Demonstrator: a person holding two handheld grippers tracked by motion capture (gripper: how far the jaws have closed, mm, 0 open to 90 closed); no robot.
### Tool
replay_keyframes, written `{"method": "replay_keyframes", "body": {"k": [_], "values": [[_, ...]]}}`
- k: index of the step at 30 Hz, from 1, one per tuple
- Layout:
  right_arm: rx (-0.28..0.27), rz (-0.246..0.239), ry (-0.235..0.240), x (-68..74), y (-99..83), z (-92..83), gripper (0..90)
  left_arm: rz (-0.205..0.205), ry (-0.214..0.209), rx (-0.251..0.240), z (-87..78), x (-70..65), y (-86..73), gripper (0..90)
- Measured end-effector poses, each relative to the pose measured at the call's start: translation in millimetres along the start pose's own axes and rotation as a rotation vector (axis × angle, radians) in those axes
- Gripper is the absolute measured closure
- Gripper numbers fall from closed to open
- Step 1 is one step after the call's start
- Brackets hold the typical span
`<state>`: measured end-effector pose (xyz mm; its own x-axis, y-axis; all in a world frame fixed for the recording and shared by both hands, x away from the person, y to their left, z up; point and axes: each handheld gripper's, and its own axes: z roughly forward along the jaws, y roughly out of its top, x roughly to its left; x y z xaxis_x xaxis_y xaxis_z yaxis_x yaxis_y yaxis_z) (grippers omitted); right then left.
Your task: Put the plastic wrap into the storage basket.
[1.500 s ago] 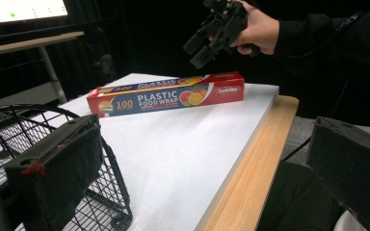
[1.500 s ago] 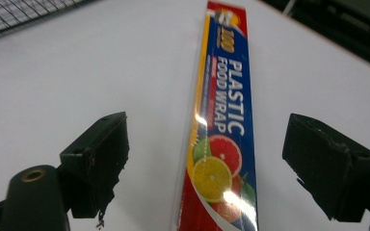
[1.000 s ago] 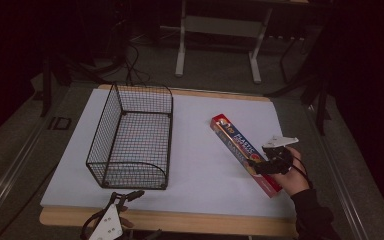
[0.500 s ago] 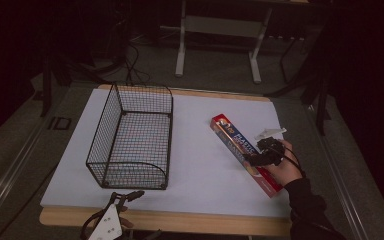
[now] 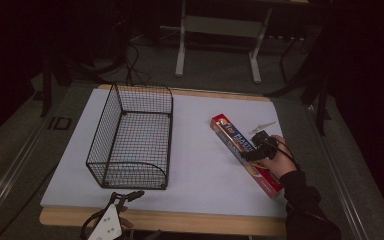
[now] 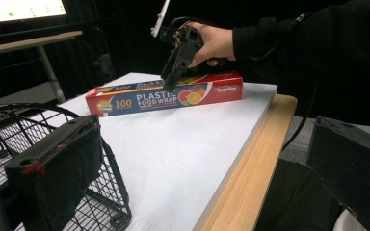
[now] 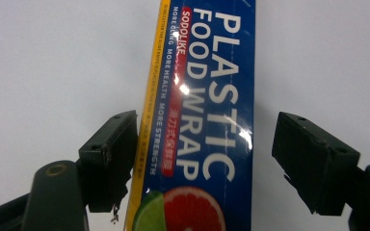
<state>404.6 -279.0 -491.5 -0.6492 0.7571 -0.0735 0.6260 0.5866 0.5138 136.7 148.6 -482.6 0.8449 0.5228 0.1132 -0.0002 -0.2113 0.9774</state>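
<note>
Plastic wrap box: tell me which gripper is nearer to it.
Right. The right gripper sits directly over the plastic wrap box, open jaws straddling it; the left gripper is at the table's near edge by the wire basket.

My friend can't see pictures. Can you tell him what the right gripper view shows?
A plastic food wrap box, blue with white letters, lies on the white table. The right tool is open, one black jaw on each side of the box.
</note>
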Motion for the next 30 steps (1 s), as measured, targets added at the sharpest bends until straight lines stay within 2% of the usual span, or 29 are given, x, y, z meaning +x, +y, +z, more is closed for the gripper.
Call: {"method": "replay_keyframes", "body": {"k": [1,2,4,6,7,10,15,21,22,23,27,28,30], "values": [[0.010,0.005,0.004,0.0,1.6,1.3,24.3,0.000,0.000,0.000,0.0,0.0,0.0,0.0],[0.042,0.009,0.010,-0.7,4.7,4.4,24.3,-0.001,0.000,0.000,-0.1,0.2,-0.1,0.0],[0.057,0.015,0.018,-1.4,6.4,5.9,24.4,-0.003,0.000,-0.001,-0.1,0.3,-0.1,0.0],[0.104,0.023,0.038,-2.9,10.7,10.6,26.1,-0.003,0.001,-0.001,-0.2,0.5,-0.1,0.0],[0.104,0.023,0.038,-2.9,10.7,10.6,26.1,-0.003,0.001,-0.001,-0.2,0.5,-0.1,0.0],[0.167,0.034,0.057,-3.7,14.2,15.3,26.2,-0.003,0.000,0.000,0.0,0.2,-0.1,0.0],[0.266,0.048,0.052,-3.1,20.3,22.5,27.3,-0.002,0.000,0.001,0.0,0.4,-0.1,0.0],[0.354,0.035,0.057,-0.9,30.5,25.5,34.4,0.001,-0.002,0.004,0.0,0.0,-0.2,0.0],[0.354,0.035,0.057,-0.9,30.5,25.5,34.4,0.001,-0.002,0.004,0.0,0.0,-0.2,0.0],[0.398,0.047,0.052,0.4,35.2,28.0,35.0,-0.002,-0.002,0.002,-0.2,0.2,-0.2,0.0],[0.429,0.054,0.055,-0.4,37.8,29.8,35.1,-0.001,-0.002,0.004,0.0,0.1,-0.2,0.0],[0.452,0.049,0.062,-1.2,39.1,31.9,35.3,0.001,-0.003,0.005,0.2,0.0,-0.2,0.0],[0.457,0.048,0.062,-0.9,39.4,32.6,35.3,0.001,-0.002,0.005,0.3,-0.1,-0.3,0.0]]}}
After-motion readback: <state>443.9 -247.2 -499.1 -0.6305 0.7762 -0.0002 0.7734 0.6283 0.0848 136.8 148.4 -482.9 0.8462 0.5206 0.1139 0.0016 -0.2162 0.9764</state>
